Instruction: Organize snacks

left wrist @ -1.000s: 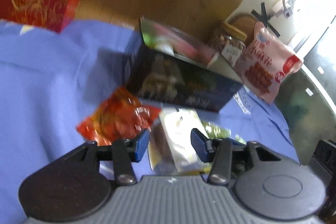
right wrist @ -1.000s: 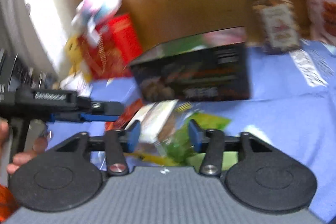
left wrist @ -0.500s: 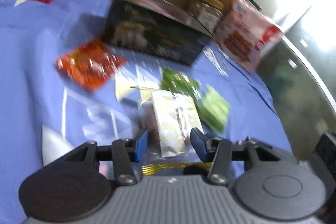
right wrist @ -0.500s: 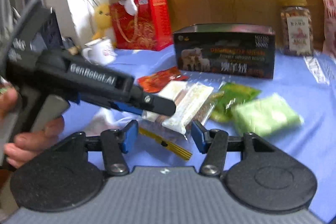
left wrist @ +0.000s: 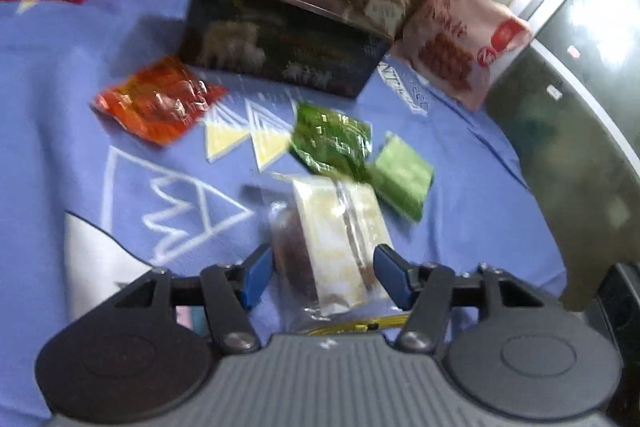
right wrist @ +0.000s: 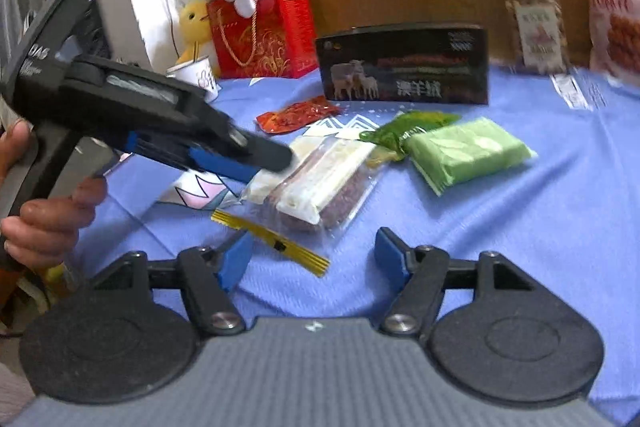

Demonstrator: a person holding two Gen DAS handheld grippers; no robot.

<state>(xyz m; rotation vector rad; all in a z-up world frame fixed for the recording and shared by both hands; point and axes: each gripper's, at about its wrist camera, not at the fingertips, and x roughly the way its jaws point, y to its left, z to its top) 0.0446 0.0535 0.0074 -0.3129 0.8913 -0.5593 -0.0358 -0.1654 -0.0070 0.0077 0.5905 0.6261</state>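
Observation:
A clear bag with a white and brown snack bar (left wrist: pixel 336 243) (right wrist: pixel 320 183) lies on the blue cloth (left wrist: pixel 60 115). My left gripper (left wrist: pixel 324 277) is open, its blue fingers either side of the bag's near end; it also shows in the right wrist view (right wrist: pixel 256 163). My right gripper (right wrist: pixel 314 259) is open and empty, just short of the bag's yellow strip (right wrist: pixel 272 241). Beyond lie a dark green packet (left wrist: pixel 332 143) (right wrist: pixel 404 127), a light green packet (left wrist: pixel 404 179) (right wrist: pixel 464 153) and a red packet (left wrist: pixel 160 99) (right wrist: pixel 296 115).
A black box (left wrist: pixel 288 39) (right wrist: pixel 404 67) stands open-topped at the back. A jar (right wrist: pixel 536 27) and a pink snack bag (left wrist: pixel 460 35) stand to its right. A red gift bag (right wrist: pixel 260 31) with plush toys and a white cup (right wrist: pixel 196 75) sit at the back left.
Both grippers have pulled back from the black box and lowered towards the snack bar bag. My left gripper now straddles its near end.

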